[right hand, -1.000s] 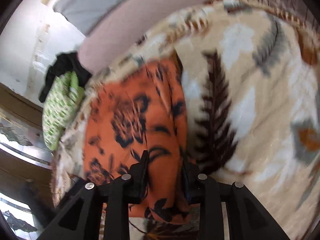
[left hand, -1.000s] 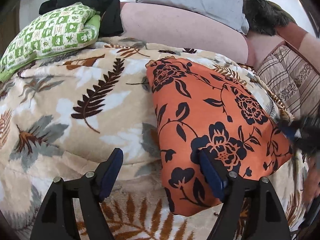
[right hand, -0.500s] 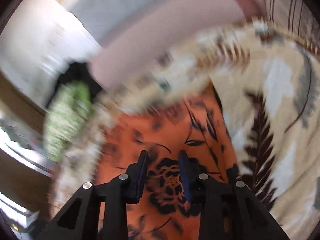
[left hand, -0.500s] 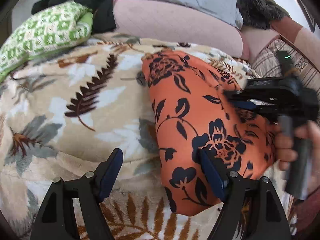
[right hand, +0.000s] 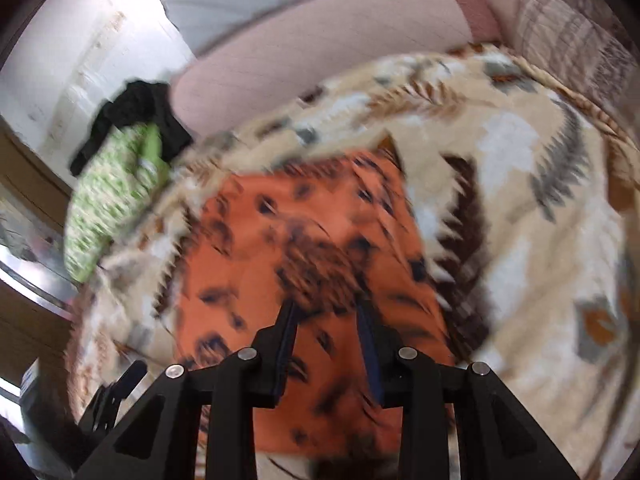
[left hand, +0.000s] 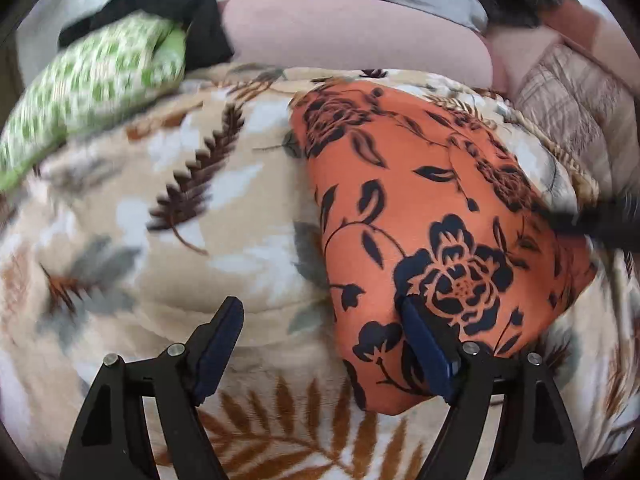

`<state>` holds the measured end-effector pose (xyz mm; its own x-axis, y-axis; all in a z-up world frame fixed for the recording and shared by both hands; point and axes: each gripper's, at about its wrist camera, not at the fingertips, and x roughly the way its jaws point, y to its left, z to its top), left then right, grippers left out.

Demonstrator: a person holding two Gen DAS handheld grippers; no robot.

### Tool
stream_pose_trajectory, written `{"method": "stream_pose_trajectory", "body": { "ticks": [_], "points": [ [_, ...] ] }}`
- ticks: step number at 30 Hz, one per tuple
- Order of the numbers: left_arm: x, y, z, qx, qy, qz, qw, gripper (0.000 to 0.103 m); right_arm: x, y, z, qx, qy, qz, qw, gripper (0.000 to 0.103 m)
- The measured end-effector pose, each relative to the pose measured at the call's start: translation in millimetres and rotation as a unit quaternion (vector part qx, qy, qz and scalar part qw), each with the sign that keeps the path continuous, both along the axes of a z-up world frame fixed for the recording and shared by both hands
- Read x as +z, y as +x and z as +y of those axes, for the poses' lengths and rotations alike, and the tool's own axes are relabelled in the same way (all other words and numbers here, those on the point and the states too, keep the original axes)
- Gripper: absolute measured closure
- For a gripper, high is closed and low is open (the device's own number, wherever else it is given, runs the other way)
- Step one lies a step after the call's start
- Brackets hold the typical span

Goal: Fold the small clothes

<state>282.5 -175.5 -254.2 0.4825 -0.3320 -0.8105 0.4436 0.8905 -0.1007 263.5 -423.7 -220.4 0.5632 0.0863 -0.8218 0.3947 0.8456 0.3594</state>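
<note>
On leaf-print blanket (left hand: 160, 240), folded orange black-rose cloth (left hand: 420, 220), left tongs (left hand: 320, 344) spread wide, right tongs (right hand: 326, 316) parted, empty.

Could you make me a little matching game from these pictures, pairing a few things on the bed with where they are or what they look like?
Things:
1. orange floral garment
2. green patterned pillow
3. black clothing
4. left tongs

Descriptions:
A. lying on top of the green pillow, against the pink cushion
B. wide open, one finger over the blanket, the other over the orange cloth
C. spread flat on the leaf-print blanket
D. at the far corner of the bed, checked pattern

Pairs: 1-C, 2-D, 3-A, 4-B
</note>
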Motion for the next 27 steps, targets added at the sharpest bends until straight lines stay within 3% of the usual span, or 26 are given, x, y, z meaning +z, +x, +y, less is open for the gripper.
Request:
{"method": "stream_pose_trajectory", "body": {
  "ticks": [2, 4, 6, 8, 13, 16, 19, 22, 27],
  "points": [
    [5.5, 4.6, 4.2, 0.005, -0.027, 0.024, 0.9993, 0.021, -24.9, -3.5, -1.6, 0.009, 0.014, 0.04, 0.999, 0.068],
    [12.5, 4.3, 6.7, 0.013, -0.031, 0.003, 0.9994, 0.021, -28.2, -7.1, 0.6, 0.011, -0.008, 0.035, 0.999, 0.068],
    [17.6, 2.6, 6.9, 0.017, -0.033, -0.013, 0.9992, 0.021, -16.2, -2.0, 3.0, 0.016, -0.013, 0.038, 0.999, 0.068],
    [24.8, 0.2, 7.2, 0.015, -0.039, -0.03, 0.9987, 0.021, -0.2, 3.7, 1.0, 0.015, 0.016, 0.006, 1.0, 0.068],
    [23.9, -1.2, 1.9, 0.007, -0.026, -0.027, 0.9993, 0.021, 18.6, 70.4, 15.1, 0.065, 0.028, 0.001, 0.997, 0.068],
    [12.2, 1.3, -2.6, 0.002, -0.009, -0.016, 0.9998, 0.021, -8.2, 124.0, 22.1, 0.07, 0.04, 0.039, 0.996, 0.067],
    [13.8, 1.7, -4.4, -0.003, -0.004, -0.031, 0.9995, 0.021, -52.3, 161.3, 28.3, 0.08, 0.015, 0.092, 0.992, 0.066],
    [19.4, 1.0, -1.3, -0.001, -0.013, -0.034, 0.9993, 0.021, -41.3, 160.6, 35.6, 0.084, -0.019, 0.076, 0.993, 0.065],
    [36.2, -0.8, 13.8, 0.01, -0.049, -0.059, 0.997, 0.021, 0.1, 104.3, 13.0, 0.075, -0.001, -0.001, 0.997, 0.063]
  ]
}}
